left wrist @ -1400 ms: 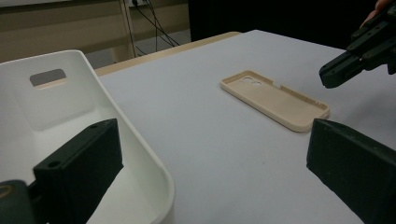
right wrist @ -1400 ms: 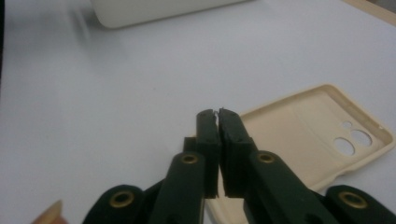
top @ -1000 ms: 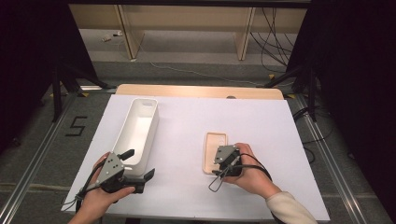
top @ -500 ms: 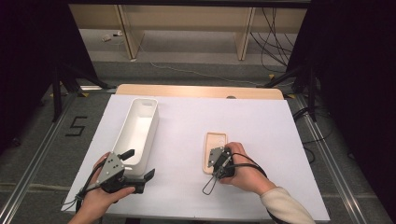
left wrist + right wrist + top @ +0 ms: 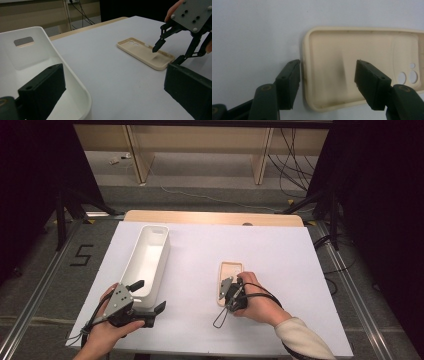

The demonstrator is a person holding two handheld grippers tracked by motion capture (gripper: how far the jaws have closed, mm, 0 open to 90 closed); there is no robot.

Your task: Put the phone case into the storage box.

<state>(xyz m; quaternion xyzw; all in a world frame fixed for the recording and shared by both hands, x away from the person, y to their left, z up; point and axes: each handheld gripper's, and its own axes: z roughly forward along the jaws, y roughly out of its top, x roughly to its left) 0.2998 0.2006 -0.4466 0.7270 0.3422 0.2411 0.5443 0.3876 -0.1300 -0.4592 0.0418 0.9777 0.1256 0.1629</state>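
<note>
From the high view, the phone case [image 5: 229, 282] lies flat on the table [image 5: 280, 260], well apart from the empty white bin [image 5: 147, 260]; nothing is moved yet. The left gripper [image 5: 150, 302] rests by the bin's near end, jaws apart.

In the left gripper view, the right gripper [image 5: 170, 53] hangs open over the case's end.

In the right gripper view, the jaws straddle the case's left rim, not clamped. Likely a grasp comes next, perhaps into the bin.
</note>
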